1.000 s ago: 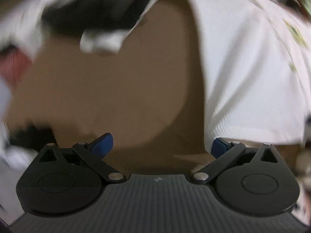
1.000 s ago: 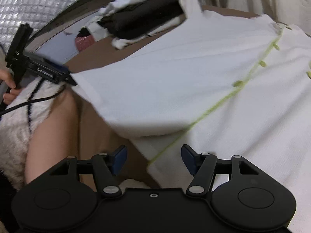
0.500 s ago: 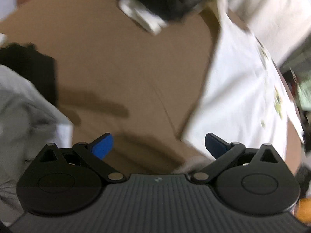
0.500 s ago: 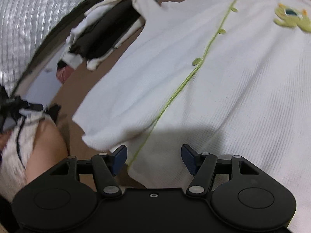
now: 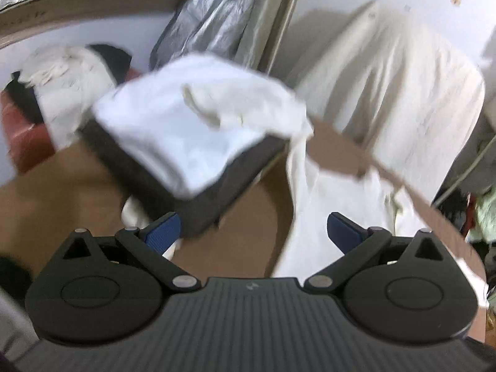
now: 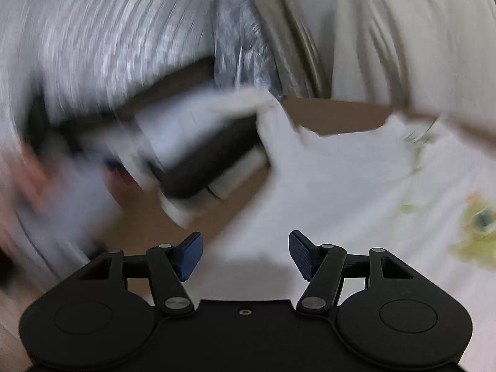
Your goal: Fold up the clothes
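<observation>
A white buttoned garment (image 6: 356, 192) with green trim and a yellow-green patch lies spread on the brown table (image 5: 235, 238); its edge (image 5: 313, 210) shows at the right of the left wrist view. A stack of folded clothes (image 5: 186, 136), white on top and dark below, sits at the table's far side and appears blurred as the folded stack (image 6: 201, 152) in the right wrist view. My left gripper (image 5: 252, 232) is open above bare table, nothing between its blue pads. My right gripper (image 6: 245, 254) is open over the garment's near part, also with nothing between its fingers.
A silver crinkled sheet (image 5: 217, 21) and a pale hanging cloth (image 5: 387, 71) stand behind the table. A red object (image 5: 21, 136) with white and dark clothing on it sits far left. The table edge (image 5: 434, 214) runs down the right. Motion blur hides detail at the left of the right wrist view.
Both grippers have risen and tilted up from the garment. The views now take in the folded stack and the back wall. Both pairs of jaws stay open.
</observation>
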Available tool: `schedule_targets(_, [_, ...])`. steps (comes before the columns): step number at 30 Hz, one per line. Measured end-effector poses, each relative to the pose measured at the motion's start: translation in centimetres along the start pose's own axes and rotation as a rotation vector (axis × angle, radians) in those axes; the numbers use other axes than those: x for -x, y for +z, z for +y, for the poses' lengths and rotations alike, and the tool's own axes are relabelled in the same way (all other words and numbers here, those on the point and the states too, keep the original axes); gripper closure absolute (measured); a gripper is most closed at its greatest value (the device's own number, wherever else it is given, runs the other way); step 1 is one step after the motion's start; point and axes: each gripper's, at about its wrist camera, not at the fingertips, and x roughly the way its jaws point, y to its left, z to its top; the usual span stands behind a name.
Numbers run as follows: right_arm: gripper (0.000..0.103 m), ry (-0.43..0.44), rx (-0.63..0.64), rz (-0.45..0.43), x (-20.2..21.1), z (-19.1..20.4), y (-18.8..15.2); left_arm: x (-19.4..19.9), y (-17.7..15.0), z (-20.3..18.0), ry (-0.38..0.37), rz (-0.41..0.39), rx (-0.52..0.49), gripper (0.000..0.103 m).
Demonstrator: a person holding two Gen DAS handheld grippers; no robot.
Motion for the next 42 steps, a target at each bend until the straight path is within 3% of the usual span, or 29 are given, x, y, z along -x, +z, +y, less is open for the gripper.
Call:
schedule_targets(1, [0.036,0.067,-0.086,0.035,-0.4,0.3,2.1,-1.0,0.1,1.0,-0.008,0.002,0.026,0.0])
schedule_targets(2, [0.036,0.051,-0.121,0.061,-1.2,1.2,4.3,-1.7,-0.1,2.1,-0.033,-0.007,0.058,0.0])
schedule_targets(5, [0.036,-0.146,0.037,0.139,-3.9,5.2,9.1,-2.6,-2.3,5.4,-0.093,-0.091,0.098,0.001])
schedule_targets(7, [0.036,-0.237,0.154,0.245,-6.6,7.8,10.6,-2.2,-4.0,6.7,-0.075,-0.151,0.081,0.002])
schedule_targets(8, [0.038,-0.256,0.267,0.272,-8.2,8.9,10.7,-2.0,-4.8,7.3,-0.065,-0.18,0.072,0.0])
schedule_targets(9, [0.04,-0.271,0.388,0.293,-9.8,10.0,10.6,-2.3,-5.2,7.6,-0.109,-0.203,0.035,0.0])
schedule_targets(11, [0.042,-0.301,0.63,0.334,-13.0,12.1,10.5,-3.7,-4.5,7.5,-0.102,-0.142,-0.009,0.001])
schedule_targets(13, [0.047,-0.328,0.873,0.372,-16.2,14.3,10.4,-4.2,-4.7,7.1,-0.111,-0.174,-0.067,0.0])
schedule_targets(16, [0.046,-0.343,1.368,0.21,-20.0,15.2,7.9,-6.3,-5.3,6.8,-0.042,-0.171,-0.117,0.0])
schedule_targets(18, [0.046,-0.337,1.515,0.143,-22.5,14.6,7.1,-8.1,-5.3,7.9,-0.042,-0.152,-0.083,0.0])
schedule_targets(21, [0.048,-0.292,1.493,0.164,-27.2,13.3,8.5,-10.4,-5.2,9.6,-0.061,-0.133,-0.019,0.0])
schedule_targets(24, [0.049,-0.345,1.48,0.088,-30.7,12.3,9.9,-11.4,-5.3,11.2,-0.095,-0.144,0.031,0.0])
schedule_targets(27, [0.049,-0.283,1.431,0.035,-32.7,11.6,12.1,-12.2,-5.5,11.7,-0.087,-0.141,0.004,0.0])
schedule_targets(28, [0.056,-0.26,1.414,0.018,-33.3,11.4,12.8,-12.5,-5.5,11.8,-0.085,-0.137,-0.006,0.0])
schedule_targets(29, [0.088,-0.238,1.37,0.032,-33.8,11.1,13.6,-12.8,-5.6,11.8,-0.081,-0.128,-0.012,0.0])
schedule_targets(30, [0.103,-0.216,1.322,0.049,-34.3,10.7,14.4,-13.2,-5.6,11.9,-0.076,-0.119,-0.016,0.0])
schedule_targets(34, [0.101,-0.127,1.139,0.096,-35.5,9.3,17.5,-14.1,-5.8,12.6,-0.107,-0.096,0.042,0.0])
schedule_targets(36, [0.098,-0.037,1.092,0.146,-35.2,8.9,17.8,-14.2,-5.8,12.4,-0.105,-0.1,0.039,0.0])
schedule_targets(37, [0.086,-0.024,1.088,0.178,-35.8,8.8,17.7,-14.3,-5.8,12.3,-0.102,-0.103,0.035,0.0])
schedule_targets(38, [0.068,-0.05,1.104,0.177,-36.3,8.8,17.3,-14.5,-5.8,12.1,-0.096,-0.108,0.029,0.0])
schedule_targets(39, [0.064,-0.082,1.124,0.161,-36.7,8.8,16.8,-14.6,-5.9,11.9,-0.086,-0.114,0.021,0.0])
schedule_targets(40, [0.068,-0.114,1.143,0.145,-37.1,8.8,16.3,-14.6,-6.1,11.7,-0.078,-0.123,0.015,0.0])
schedule_targets(41, [0.094,-0.115,1.1,0.151,-37.3,8.8,16.7,-14.6,-6.3,11.6,-0.075,-0.133,0.012,0.0])
schedule_targets(42, [0.098,-0.111,1.048,0.16,-37.3,8.8,17.1,-14.5,-6.5,11.6,-0.072,-0.143,0.009,0.0])
